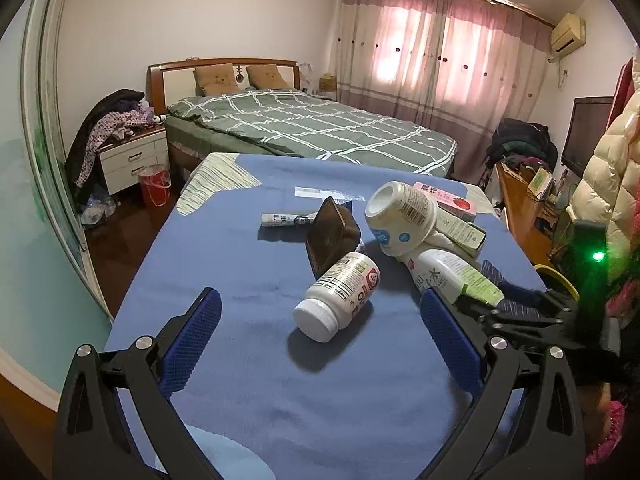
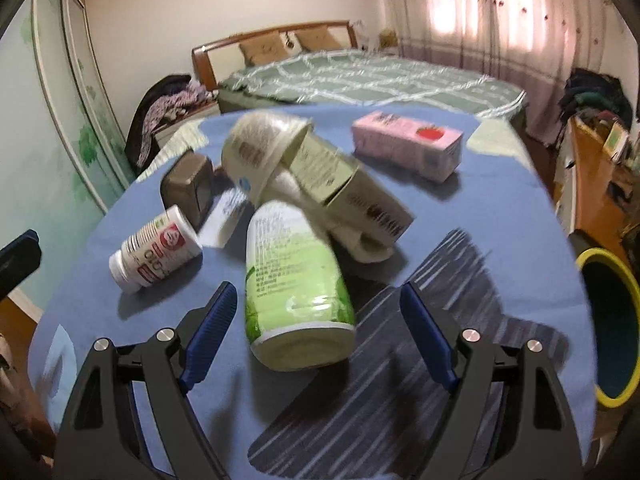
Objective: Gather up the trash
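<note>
On the blue cloth [image 1: 248, 360] I counted seven pieces of trash, heaped toward the far right: one white pill bottle [image 1: 338, 296] lying on its side with a red-and-white label and its white cap toward me; one green-and-white bottle [image 2: 298, 284], also on its side, its base nearest my right gripper; one white paper cup [image 1: 402, 218] tipped over with a barcode and blue dots; one olive-green carton [image 2: 348, 184] resting on the pile with one end poked into the cup; one pink carton [image 2: 408, 150] with a strawberry printed on it, lying apart behind the heap; one brown rectangular tin [image 1: 332, 236] propped up on edge; and one small rolled tube [image 1: 286, 220] behind it. One yellow-rimmed bin [image 2: 612, 320] stood off the right edge. My left gripper [image 1: 320, 344] stood wide open and empty, the pill bottle just beyond its fingertips. My right gripper [image 2: 316, 340] was likewise spread wide, with the green bottle's base between the blue pads but not touched.
</note>
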{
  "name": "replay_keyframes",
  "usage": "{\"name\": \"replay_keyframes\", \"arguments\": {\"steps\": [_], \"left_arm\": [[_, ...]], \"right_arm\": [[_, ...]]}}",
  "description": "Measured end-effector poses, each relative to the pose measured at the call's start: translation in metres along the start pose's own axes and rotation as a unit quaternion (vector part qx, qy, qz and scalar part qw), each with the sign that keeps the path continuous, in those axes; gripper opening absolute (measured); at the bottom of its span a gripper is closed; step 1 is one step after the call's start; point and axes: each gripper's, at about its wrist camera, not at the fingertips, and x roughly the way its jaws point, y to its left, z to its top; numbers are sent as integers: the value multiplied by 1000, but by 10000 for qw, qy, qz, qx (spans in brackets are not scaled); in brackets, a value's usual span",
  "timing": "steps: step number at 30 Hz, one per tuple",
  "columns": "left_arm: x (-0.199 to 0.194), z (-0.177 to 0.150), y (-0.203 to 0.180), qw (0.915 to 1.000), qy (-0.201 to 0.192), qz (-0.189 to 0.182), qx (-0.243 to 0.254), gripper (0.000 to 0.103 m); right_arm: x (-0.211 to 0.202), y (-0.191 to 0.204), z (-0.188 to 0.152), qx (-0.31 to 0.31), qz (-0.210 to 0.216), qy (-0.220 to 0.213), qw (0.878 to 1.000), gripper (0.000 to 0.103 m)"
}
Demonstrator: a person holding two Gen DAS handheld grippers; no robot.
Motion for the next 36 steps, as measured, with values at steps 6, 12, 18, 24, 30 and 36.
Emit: {"name": "replay_keyframes", "arguments": {"steps": [6, 12, 18, 24, 30, 36], "left_arm": [[10, -2, 3, 9999, 73, -7, -69, 98], [13, -3, 5, 9999, 95, -2, -86, 98], [14, -6, 7, 9999, 84, -13, -129, 98], [14, -9, 7, 9999, 100, -38, -109, 98], [15, -12, 6, 9999, 134, -43, -76, 98], [18, -14, 0, 9998, 177, -30, -20, 98]], "right_arm": [[8, -3, 2, 27, 160, 116, 9998, 56], [-20, 3, 3, 84, 356, -92, 9993, 51], [-73, 9, 7, 64, 413, -622, 9972, 50], [-101, 5, 8, 169, 554, -783, 9952, 50], [-108, -4, 1, 332, 678, -683, 9948, 50], [-121, -21, 2, 538, 688, -859, 9925, 50]]}}
